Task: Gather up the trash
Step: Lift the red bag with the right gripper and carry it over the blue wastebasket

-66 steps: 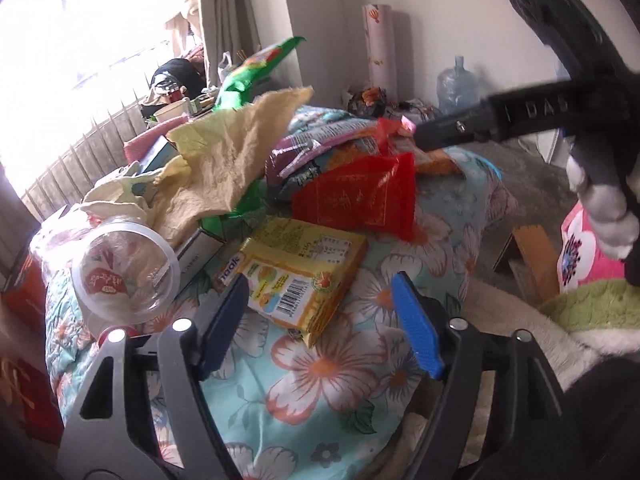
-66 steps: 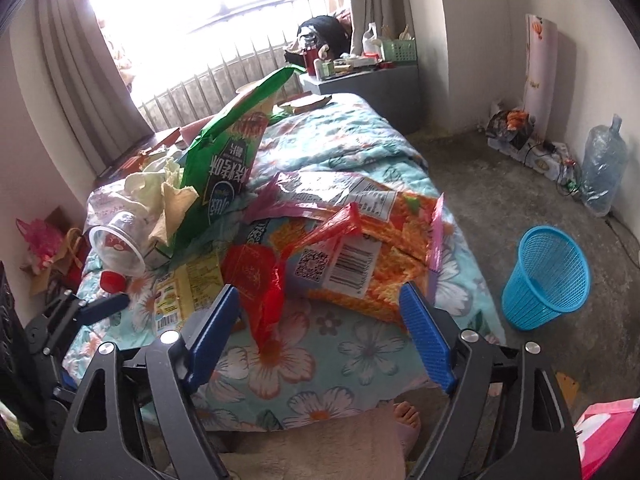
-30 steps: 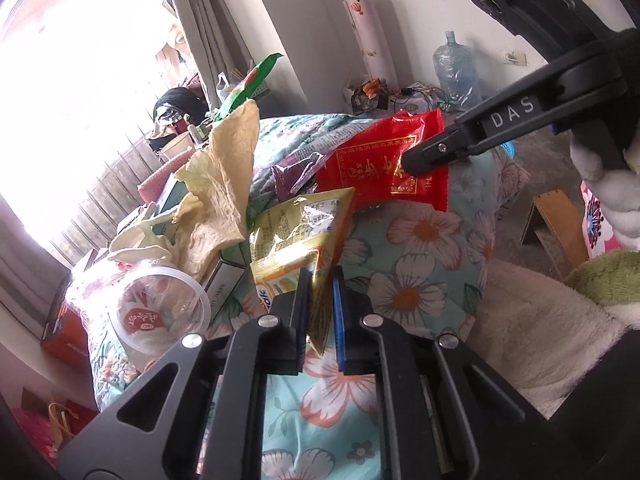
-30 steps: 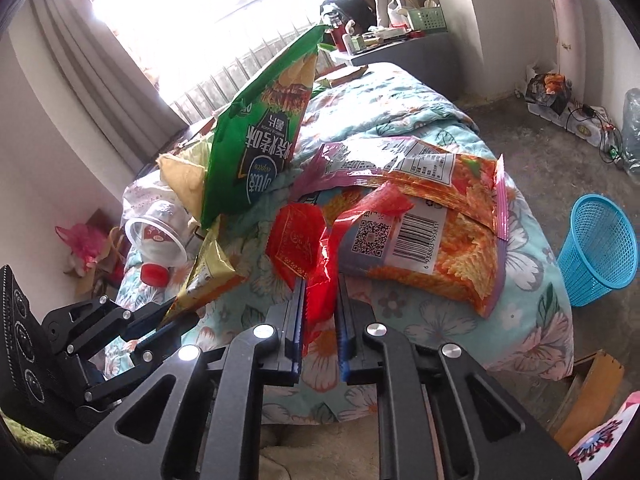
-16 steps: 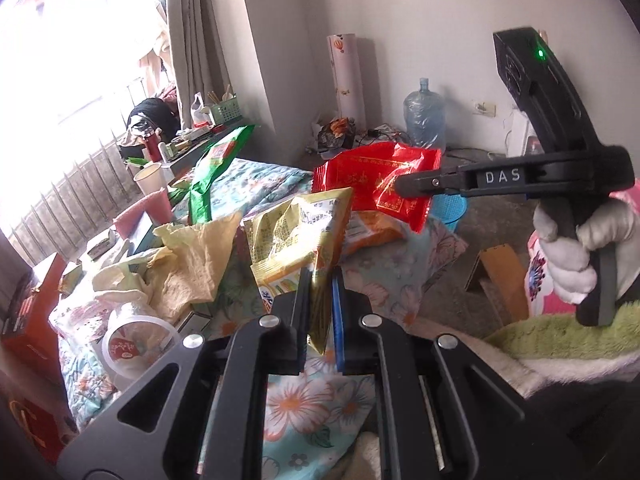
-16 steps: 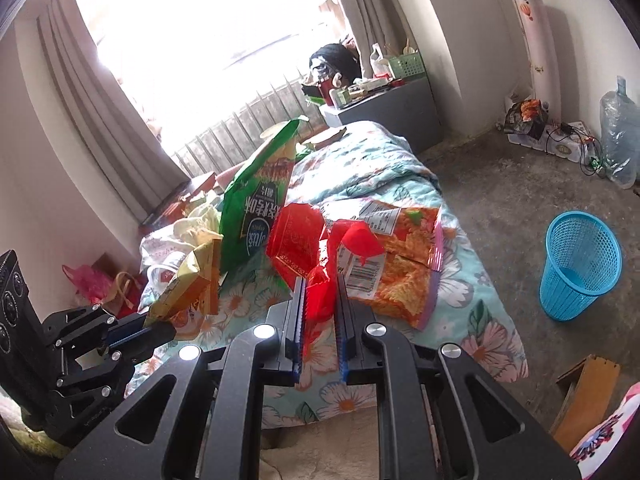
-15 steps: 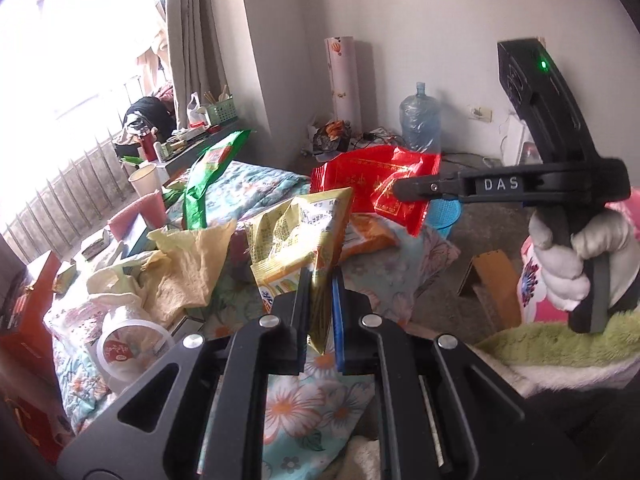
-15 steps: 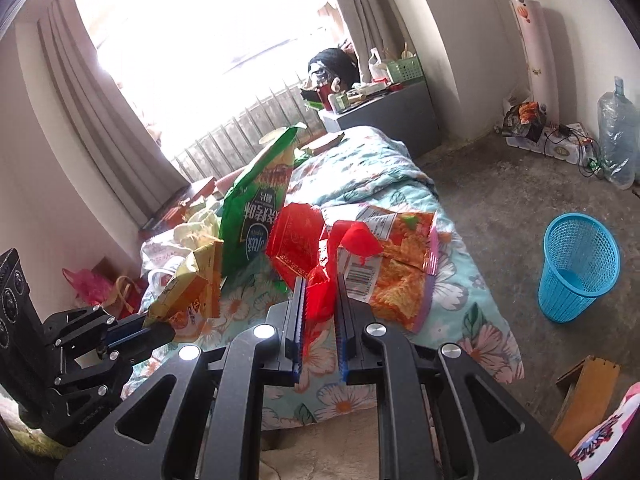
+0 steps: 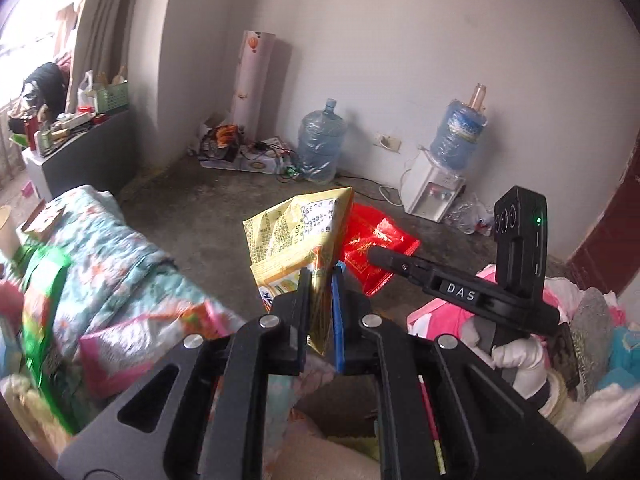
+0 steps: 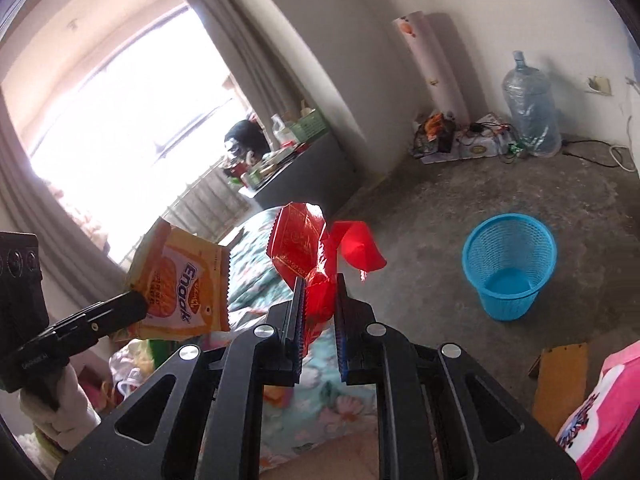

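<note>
While our left gripper (image 9: 320,276) pinches the yellow snack packet (image 9: 298,232) at twelve o'clock off its tips, our right gripper (image 10: 319,280) clamps the red wrapper (image 10: 304,240), both held up in the air; the blue basket (image 10: 509,266) stands on the floor at three o'clock.

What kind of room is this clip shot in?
Most likely a lived-in bedroom: a bed with a floral cover, a curtained window, and a water dispenser against the wall on a bare concrete floor.
</note>
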Action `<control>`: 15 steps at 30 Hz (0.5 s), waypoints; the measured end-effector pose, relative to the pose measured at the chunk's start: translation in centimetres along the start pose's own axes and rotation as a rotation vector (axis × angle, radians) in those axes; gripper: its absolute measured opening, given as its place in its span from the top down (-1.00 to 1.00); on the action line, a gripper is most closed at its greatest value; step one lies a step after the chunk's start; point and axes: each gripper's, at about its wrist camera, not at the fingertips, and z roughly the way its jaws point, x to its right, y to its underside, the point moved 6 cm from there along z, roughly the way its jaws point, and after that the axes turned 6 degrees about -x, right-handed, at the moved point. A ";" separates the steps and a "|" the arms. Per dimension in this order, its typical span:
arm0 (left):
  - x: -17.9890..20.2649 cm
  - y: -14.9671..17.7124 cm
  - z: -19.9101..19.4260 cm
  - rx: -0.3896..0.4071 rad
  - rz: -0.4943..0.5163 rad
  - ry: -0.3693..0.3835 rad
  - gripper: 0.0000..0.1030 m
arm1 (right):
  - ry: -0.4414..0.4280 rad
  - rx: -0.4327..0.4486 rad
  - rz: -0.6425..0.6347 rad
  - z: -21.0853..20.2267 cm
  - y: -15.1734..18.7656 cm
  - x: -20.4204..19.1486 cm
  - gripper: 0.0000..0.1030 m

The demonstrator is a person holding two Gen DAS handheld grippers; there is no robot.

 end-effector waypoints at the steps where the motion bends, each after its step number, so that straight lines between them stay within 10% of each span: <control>1: 0.3 -1.6 1.7 -0.014 0.007 0.023 0.83 | 0.012 -0.006 0.037 0.6 -0.7 1.6 0.74; 15: 0.6 -13.2 32.6 -0.382 -0.037 0.116 0.81 | 0.223 -0.177 0.413 13.7 -4.6 23.1 0.74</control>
